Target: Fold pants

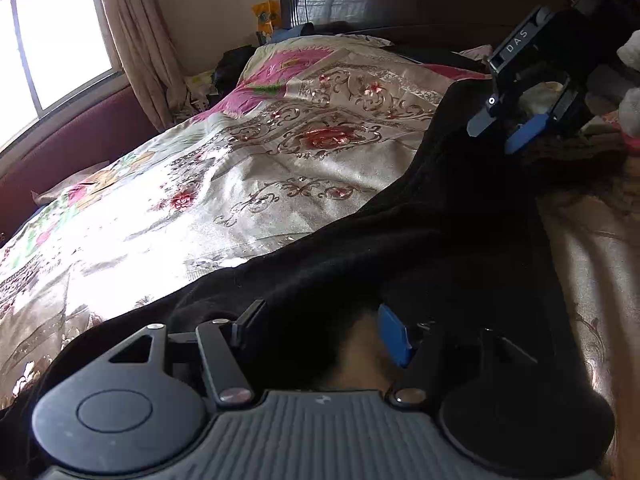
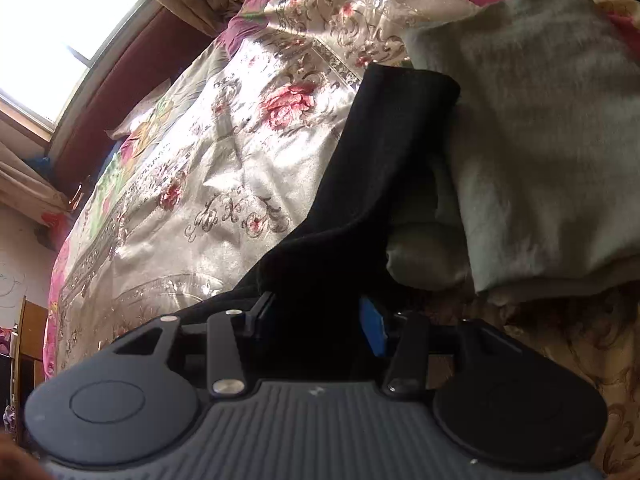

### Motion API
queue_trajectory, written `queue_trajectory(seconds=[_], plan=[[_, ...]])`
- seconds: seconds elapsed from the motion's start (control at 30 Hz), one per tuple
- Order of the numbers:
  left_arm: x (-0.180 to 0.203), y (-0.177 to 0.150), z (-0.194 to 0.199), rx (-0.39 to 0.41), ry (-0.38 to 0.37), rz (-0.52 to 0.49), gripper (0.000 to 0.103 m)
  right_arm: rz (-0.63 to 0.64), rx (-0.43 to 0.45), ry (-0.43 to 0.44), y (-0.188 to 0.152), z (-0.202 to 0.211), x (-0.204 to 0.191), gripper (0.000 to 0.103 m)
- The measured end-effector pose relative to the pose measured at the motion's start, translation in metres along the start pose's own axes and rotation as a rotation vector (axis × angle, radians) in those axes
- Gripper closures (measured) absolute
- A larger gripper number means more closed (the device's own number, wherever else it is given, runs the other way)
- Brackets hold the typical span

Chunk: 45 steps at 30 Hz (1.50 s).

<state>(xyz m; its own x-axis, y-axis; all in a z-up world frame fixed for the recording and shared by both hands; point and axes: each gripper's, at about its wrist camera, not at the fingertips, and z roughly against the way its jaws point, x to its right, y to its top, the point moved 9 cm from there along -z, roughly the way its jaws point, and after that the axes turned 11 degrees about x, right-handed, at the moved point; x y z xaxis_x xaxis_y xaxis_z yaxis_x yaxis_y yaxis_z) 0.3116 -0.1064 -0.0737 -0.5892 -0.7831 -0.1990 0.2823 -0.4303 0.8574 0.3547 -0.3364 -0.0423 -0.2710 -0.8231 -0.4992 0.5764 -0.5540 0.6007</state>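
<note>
Both grippers are down on the black pants (image 1: 420, 240), 1 at each end of the cloth. Left gripper (image 1: 320, 332) has its jaws set fairly wide with dark fabric bunched between them; whether they actually pinch it cannot be told. Right gripper (image 1: 505, 134), seen from the left wrist view, has its tips close together at the far edge of the pants, and in its own view (image 2: 320, 320) the cloth fills the gap, so it seems to be holding it (not certain).

Largest thing is the bed (image 1: 240, 152) with its floral cover, 1 in all. Across it lie the pants, 1 pair, stretched long and partly rumpled, 1 leg end reaching toward a grey-green cloth (image 2: 540, 140), also 1.

Judging by the lie, the folding looks barely begun: no neat crease shows, and every fold seems left to do.
</note>
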Motion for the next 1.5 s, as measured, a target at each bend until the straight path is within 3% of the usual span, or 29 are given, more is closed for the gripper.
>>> queue_trajectory(seconds=[0.07,0.17,0.23,0.27,0.33,0.4,0.47,0.53,0.57,0.6,0.7,0.77,0.87,0.97,1.07,1.17,1.23,1.27,1.3,1.33,1.37,1.5], plan=[[0.001,-0.003,-0.002,-0.012,0.001,0.009,0.028,0.038,0.003,0.018,0.007,-0.015,-0.012,0.055],[0.002,-0.003,0.000,-0.009,-0.006,0.028,0.028,-0.017,-0.078,-0.055,0.006,-0.056,-0.006,0.056],[0.001,-0.002,0.003,0.000,-0.017,0.036,0.028,-0.051,-0.076,-0.070,0.006,-0.070,0.001,0.069],[0.001,-0.002,0.004,0.002,-0.021,0.039,0.028,-0.058,-0.072,-0.065,0.007,-0.073,0.000,0.093],[0.001,-0.001,0.005,0.007,-0.032,0.045,0.028,-0.029,-0.040,-0.041,0.019,-0.076,-0.012,0.095],[0.002,0.000,0.005,0.014,-0.048,0.057,0.028,0.039,0.048,-0.002,0.044,-0.077,-0.041,0.095],[0.005,0.000,0.005,0.013,-0.056,0.072,0.028,0.091,0.130,0.056,0.069,-0.076,-0.074,0.088],[0.009,0.000,0.004,0.005,-0.061,0.078,0.028,0.203,0.179,0.084,0.089,-0.075,-0.099,0.060],[0.011,-0.001,0.005,0.004,-0.064,0.075,0.028,0.256,0.200,0.071,0.093,-0.071,-0.102,0.030],[0.013,-0.001,0.007,0.008,-0.070,0.070,0.028,0.286,0.221,0.050,0.095,-0.064,-0.100,0.021],[0.015,-0.004,0.012,0.016,-0.083,0.071,0.028,0.373,0.278,0.014,0.090,-0.038,-0.079,0.022],[0.016,-0.007,0.013,0.004,-0.085,0.085,0.028,0.400,0.299,-0.076,0.094,-0.034,-0.056,0.022],[0.016,-0.012,0.019,-0.012,-0.074,0.093,0.028,0.345,0.210,-0.135,0.084,-0.032,-0.023,0.029],[0.018,-0.016,0.025,-0.026,-0.080,0.097,0.028,0.406,0.144,-0.230,0.061,-0.025,0.004,0.032],[0.020,-0.020,0.033,-0.038,-0.082,0.107,0.028,0.365,0.104,-0.241,0.043,-0.024,0.022,0.031],[0.026,-0.021,0.039,-0.045,-0.078,0.102,0.028,0.404,0.108,-0.274,0.037,-0.033,0.020,0.029],[0.029,-0.021,0.043,-0.049,-0.078,0.097,0.028,0.472,0.119,-0.322,0.038,-0.039,0.015,0.036],[0.029,-0.021,0.045,-0.049,-0.079,0.096,0.028,0.513,0.130,-0.346,0.039,-0.039,0.012,0.053],[0.029,-0.021,0.047,-0.049,-0.079,0.097,0.028,0.537,0.136,-0.351,0.040,-0.039,0.010,0.080],[0.030,-0.021,0.050,-0.050,-0.079,0.098,0.028,0.521,0.125,-0.317,0.042,-0.037,0.008,0.093],[0.029,-0.022,0.051,-0.050,-0.081,0.099,0.028,0.493,0.114,-0.281,0.042,-0.034,0.005,0.099],[0.027,-0.022,0.056,-0.044,-0.074,0.098,0.028,0.503,0.127,-0.231,0.044,-0.021,-0.011,0.099]])
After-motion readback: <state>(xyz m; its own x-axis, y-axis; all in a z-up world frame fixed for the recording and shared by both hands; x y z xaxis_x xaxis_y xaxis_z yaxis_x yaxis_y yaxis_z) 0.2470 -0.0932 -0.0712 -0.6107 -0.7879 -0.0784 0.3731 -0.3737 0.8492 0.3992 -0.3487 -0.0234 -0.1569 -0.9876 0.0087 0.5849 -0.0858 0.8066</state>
